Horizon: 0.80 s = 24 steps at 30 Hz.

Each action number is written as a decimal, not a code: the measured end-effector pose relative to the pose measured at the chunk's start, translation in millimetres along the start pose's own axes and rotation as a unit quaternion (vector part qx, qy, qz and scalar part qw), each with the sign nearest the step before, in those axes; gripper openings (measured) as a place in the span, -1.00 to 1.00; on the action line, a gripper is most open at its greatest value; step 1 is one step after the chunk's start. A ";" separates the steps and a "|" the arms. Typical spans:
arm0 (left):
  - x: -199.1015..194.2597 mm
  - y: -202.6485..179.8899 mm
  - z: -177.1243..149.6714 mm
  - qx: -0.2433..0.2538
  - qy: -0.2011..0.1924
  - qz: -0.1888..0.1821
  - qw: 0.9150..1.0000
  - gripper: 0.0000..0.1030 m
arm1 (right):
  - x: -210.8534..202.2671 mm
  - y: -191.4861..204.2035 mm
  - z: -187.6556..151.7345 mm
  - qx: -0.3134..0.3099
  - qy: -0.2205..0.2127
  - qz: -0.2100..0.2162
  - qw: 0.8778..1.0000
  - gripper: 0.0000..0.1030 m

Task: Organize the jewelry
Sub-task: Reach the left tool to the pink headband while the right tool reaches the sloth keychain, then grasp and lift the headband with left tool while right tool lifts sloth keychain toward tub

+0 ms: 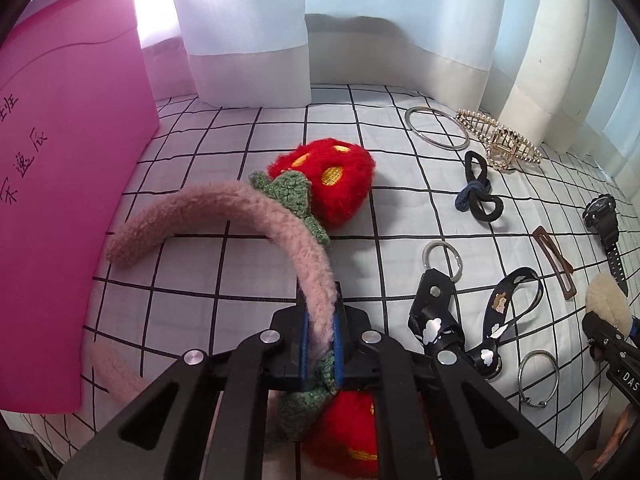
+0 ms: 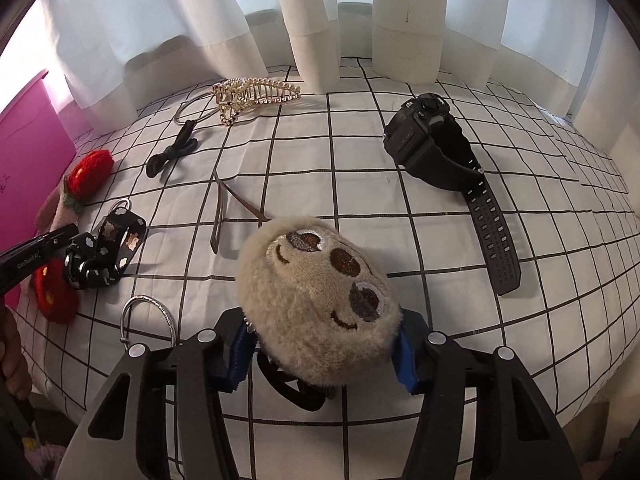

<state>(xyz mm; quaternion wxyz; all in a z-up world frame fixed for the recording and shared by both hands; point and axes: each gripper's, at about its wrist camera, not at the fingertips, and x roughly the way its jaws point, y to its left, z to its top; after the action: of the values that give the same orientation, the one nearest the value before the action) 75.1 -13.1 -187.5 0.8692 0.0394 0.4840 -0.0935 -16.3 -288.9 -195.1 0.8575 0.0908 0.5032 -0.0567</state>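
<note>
The pink headband [image 1: 224, 216] is partly hidden: its near stretch passes behind the left gripper [image 1: 320, 344], and its second strawberry [image 1: 352, 432] shows only between the arms. The pink bin [image 1: 68, 160] is cut off by the frame edge, its handwriting incomplete. Under the plush face [image 2: 316, 304], a dark clip is mostly concealed.

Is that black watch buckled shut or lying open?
Open. The black watch lies on the checked cloth with one strap stretched out flat and its end free, not joined into a loop.
</note>
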 end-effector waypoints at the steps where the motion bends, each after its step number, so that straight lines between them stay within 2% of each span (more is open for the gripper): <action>1: -3.3 0.2 0.1 0.000 -0.005 -0.002 1.000 -0.82 | -1.7 -0.6 0.8 0.000 -0.002 0.002 1.000 0.05; 7: -34.8 -7.1 1.1 0.004 -0.045 0.003 0.999 -0.82 | -18.5 -2.5 3.8 0.001 -0.019 0.018 1.000 0.05; 12: -67.7 -17.8 6.2 0.002 -0.074 -0.007 0.997 -0.82 | -42.4 -3.1 12.6 -0.006 -0.040 0.029 0.999 0.05; 24: -175.8 -48.4 18.4 -0.012 -0.151 -0.020 0.988 -0.82 | -123.2 -2.4 53.0 -0.043 -0.105 0.074 0.991 0.05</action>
<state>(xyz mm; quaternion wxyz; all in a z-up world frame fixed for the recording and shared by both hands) -9.7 -41.6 -27.6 0.9307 0.0043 0.3487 -0.1100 -31.6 -301.9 -62.4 0.9105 0.0846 0.4044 0.0197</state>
